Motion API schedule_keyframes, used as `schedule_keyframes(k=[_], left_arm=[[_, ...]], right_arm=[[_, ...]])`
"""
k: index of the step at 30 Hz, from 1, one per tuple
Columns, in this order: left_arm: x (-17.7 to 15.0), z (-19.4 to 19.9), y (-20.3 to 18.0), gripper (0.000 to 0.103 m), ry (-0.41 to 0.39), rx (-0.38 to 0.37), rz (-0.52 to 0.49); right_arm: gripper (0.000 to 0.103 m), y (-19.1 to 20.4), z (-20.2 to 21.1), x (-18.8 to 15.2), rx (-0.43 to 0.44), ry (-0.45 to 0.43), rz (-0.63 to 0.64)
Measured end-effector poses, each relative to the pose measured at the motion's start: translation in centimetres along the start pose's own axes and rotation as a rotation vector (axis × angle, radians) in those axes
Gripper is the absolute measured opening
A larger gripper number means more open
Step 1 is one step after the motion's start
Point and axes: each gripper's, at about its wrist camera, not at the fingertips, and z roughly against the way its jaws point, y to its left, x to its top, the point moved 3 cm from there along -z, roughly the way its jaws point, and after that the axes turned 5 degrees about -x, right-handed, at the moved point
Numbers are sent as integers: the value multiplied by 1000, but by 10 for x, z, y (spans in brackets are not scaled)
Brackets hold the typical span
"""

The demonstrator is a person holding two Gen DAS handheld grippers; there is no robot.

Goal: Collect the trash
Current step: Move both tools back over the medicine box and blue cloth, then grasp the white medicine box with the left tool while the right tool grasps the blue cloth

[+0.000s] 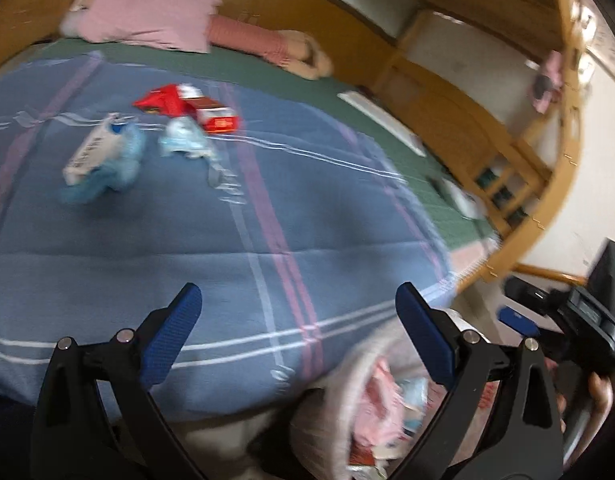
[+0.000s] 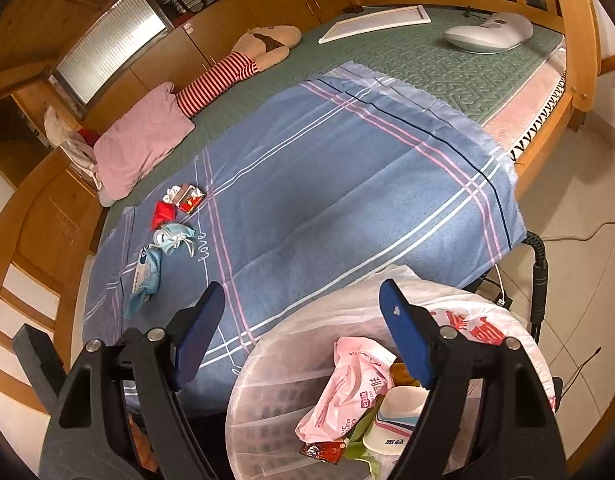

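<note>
Both tools gape empty, the left tool (image 1: 297, 332) and right tool (image 2: 301, 320) over the white-lined bin (image 2: 267, 380) near the bed's edge; remaining red and blue wrappers (image 2: 169, 232) lie far left on the blue plaid blanket (image 2: 327, 200), awaiting pickup.

A blue plaid blanket (image 2: 347, 184) is spread across a green mattress pad (image 2: 447, 64) on a wooden bed (image 2: 579, 92); a pink pillow (image 2: 143, 144) lies at the blanket's far left corner, with a plush toy in red-striped clothes (image 2: 243, 64) stretched out just beyond it; a flat white board (image 2: 375, 22) and a white rounded device (image 2: 489, 32) rest on the pad well apart from the blanket; wooden cabinets (image 2: 267, 4) line the wall behind
</note>
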Motion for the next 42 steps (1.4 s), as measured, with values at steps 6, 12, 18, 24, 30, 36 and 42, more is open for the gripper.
schedule_keyframes(k=[6,12,18,24,30,36,42], left_arm=[[8,13,19,97,-96,323,-24],[36,27,63,97,-108,556,47],[97,43,163,97,-179,589,366],[114,-1,219,96,-111,497,584],[140,-61,205,96,21,568,312],[146,-82,220,63,67,536,277],[136,-91,217,79,128,474,283]], right_arm=[[78,18,-5,3,11,3,37],[81,64,-30,16,39,27,124],[81,125,-71,26,105,84,206],[81,165,-121,42,109,133,234],[81,171,-157,45,78,187,232],[81,165,-179,41,60,227,209],[81,178,-182,34,82,238,228]])
